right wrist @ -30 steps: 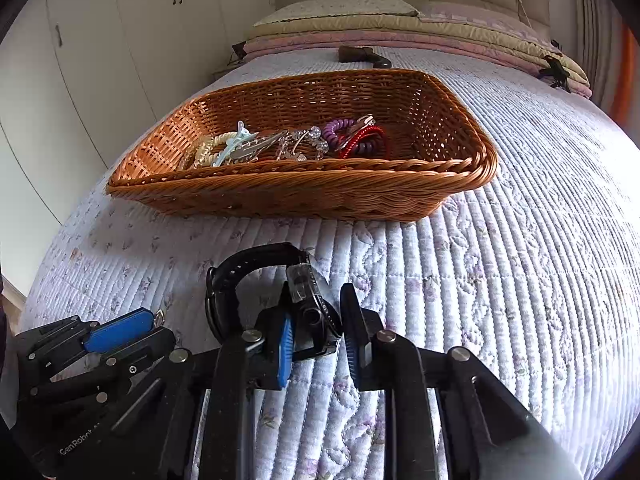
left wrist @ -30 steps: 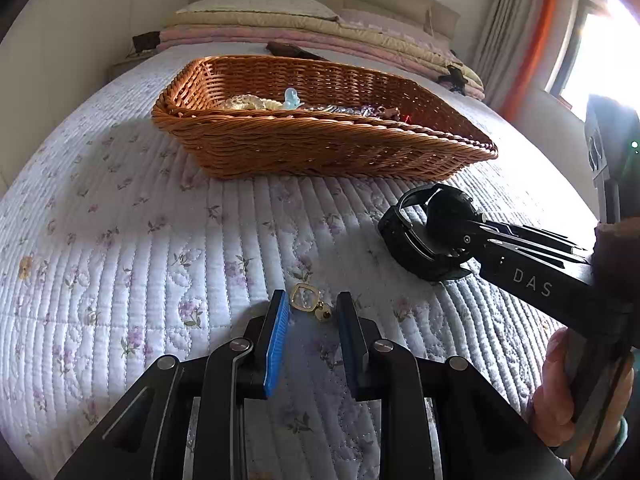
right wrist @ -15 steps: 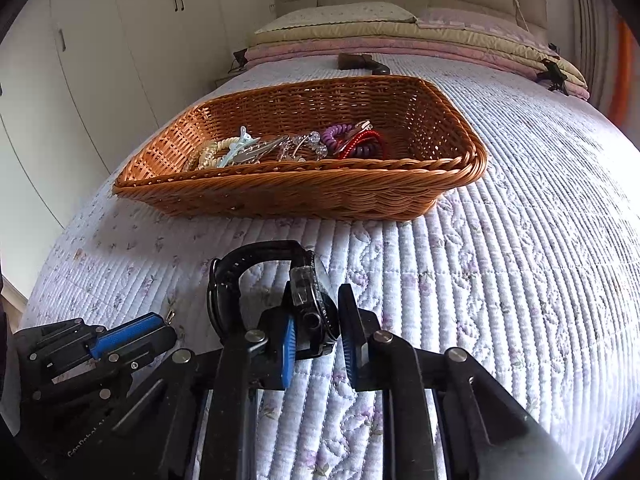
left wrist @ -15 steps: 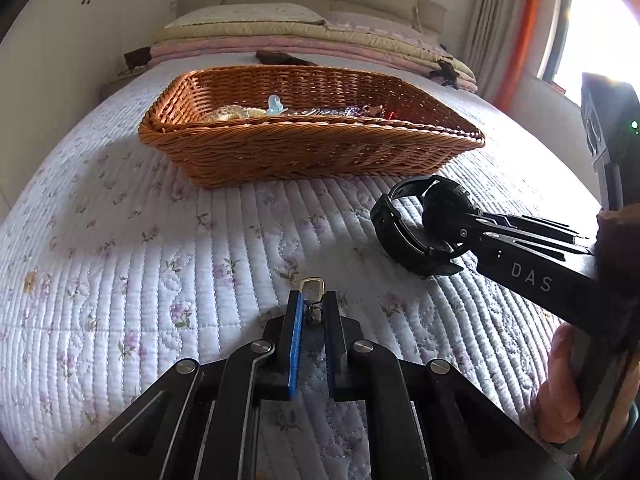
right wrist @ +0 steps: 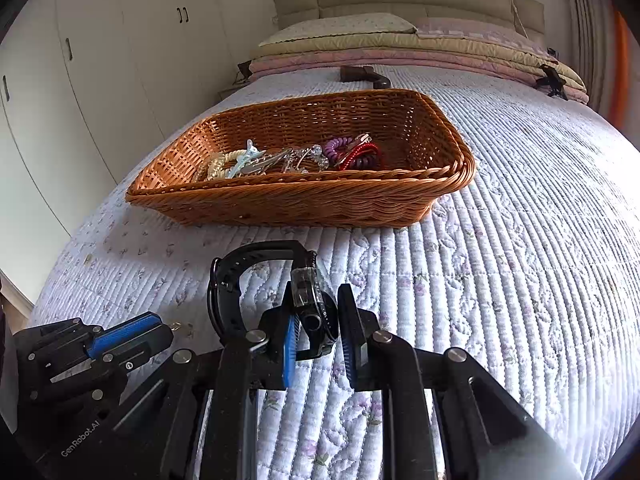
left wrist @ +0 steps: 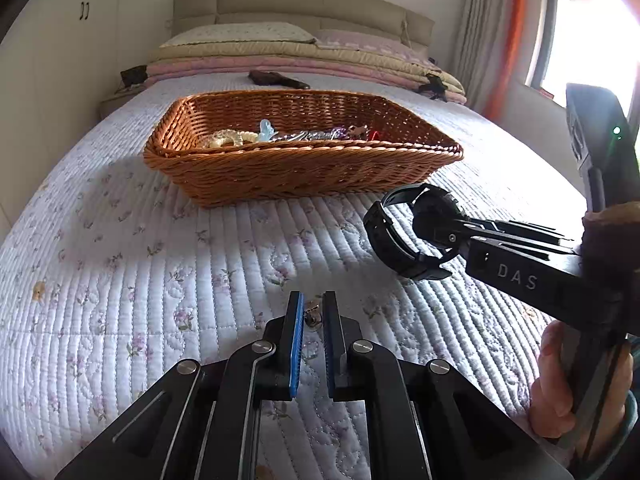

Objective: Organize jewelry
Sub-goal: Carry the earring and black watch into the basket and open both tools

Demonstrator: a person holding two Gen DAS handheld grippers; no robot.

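— Wicker basket (right wrist: 304, 204) is sitting on the quilted bed (right wrist: 520, 260), holding hair ties and clips. What are the grippers doing?

— Right gripper (right wrist: 316, 320) is clamping a black watch (right wrist: 256, 276). Left gripper (left wrist: 313, 312) is pinching a small gold trinket (left wrist: 312, 317), both short of the basket.

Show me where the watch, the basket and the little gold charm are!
watch (right wrist: 256, 258): right wrist view, on the top of its black strap.
basket (left wrist: 304, 168): left wrist view, on its woven front wall.
little gold charm (left wrist: 312, 315): left wrist view, on the bit showing between the blue pads.
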